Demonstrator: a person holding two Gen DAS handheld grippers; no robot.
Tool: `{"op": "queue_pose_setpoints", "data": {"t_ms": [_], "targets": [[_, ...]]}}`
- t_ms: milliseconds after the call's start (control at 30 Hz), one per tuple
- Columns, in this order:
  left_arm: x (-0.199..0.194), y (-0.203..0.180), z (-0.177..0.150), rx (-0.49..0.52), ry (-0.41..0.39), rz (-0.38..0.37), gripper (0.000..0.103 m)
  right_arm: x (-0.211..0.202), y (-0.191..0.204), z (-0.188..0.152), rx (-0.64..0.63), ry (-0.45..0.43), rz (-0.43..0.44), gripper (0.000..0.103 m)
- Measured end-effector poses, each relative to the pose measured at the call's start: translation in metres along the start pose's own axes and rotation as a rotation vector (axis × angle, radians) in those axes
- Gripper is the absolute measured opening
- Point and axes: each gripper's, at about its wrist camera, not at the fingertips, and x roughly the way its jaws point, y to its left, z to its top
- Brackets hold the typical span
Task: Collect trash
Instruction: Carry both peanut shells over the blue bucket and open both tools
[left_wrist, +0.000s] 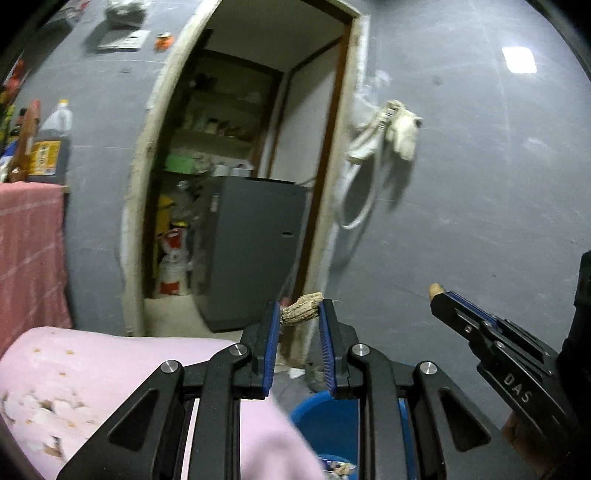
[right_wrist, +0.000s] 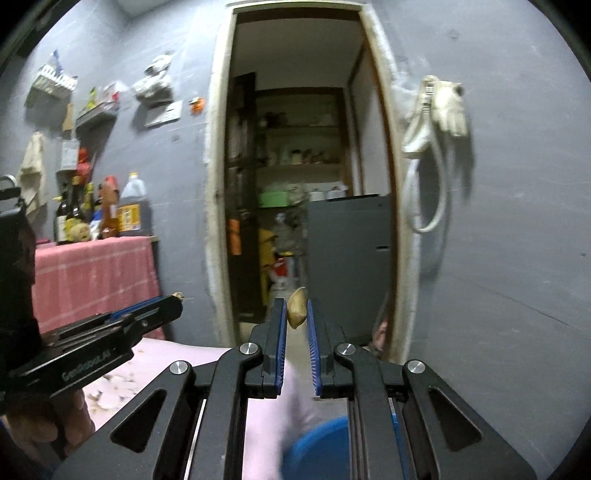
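My left gripper (left_wrist: 300, 309) is shut on a wrinkled brown peanut shell (left_wrist: 302, 308), held crosswise between the blue pads. My right gripper (right_wrist: 296, 309) is shut on a smooth tan shell piece (right_wrist: 297, 308). Both are raised above a pink table (left_wrist: 92, 373) scattered with shell bits (left_wrist: 37, 410). A blue trash bin (left_wrist: 325, 417) sits below and just past the table edge; it also shows in the right wrist view (right_wrist: 317, 446). The right gripper appears in the left wrist view (left_wrist: 437, 291), the left gripper in the right wrist view (right_wrist: 177, 301).
A grey wall with an open doorway (right_wrist: 295, 184) is ahead, a dark cabinet (right_wrist: 349, 266) inside it. A side table with a pink cloth (right_wrist: 92, 273) and bottles (right_wrist: 129, 210) stands at left. Gloves and a cord (right_wrist: 439, 110) hang on the wall at right.
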Motion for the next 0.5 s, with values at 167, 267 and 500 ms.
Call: {"op": "queue_pose_setpoints", "data": {"t_ms": [167,267,500], "targets": [[0.028,-0.040,-0.014,0.033,0.048,-0.051,0.018,-0.013,-0.035,-0.013,0.028,0.012,-0.061,0.009],[0.047,-0.060,-0.023,0.047,0.103,-0.072,0.018,-0.016,-0.053,-0.026,0.050,0.034,-0.090,0.009],[0.082,-0.082,-0.057,0.076,0.224,-0.072,0.018,-0.012,-0.081,-0.064,0.108,0.120,-0.115,0.009]]}}
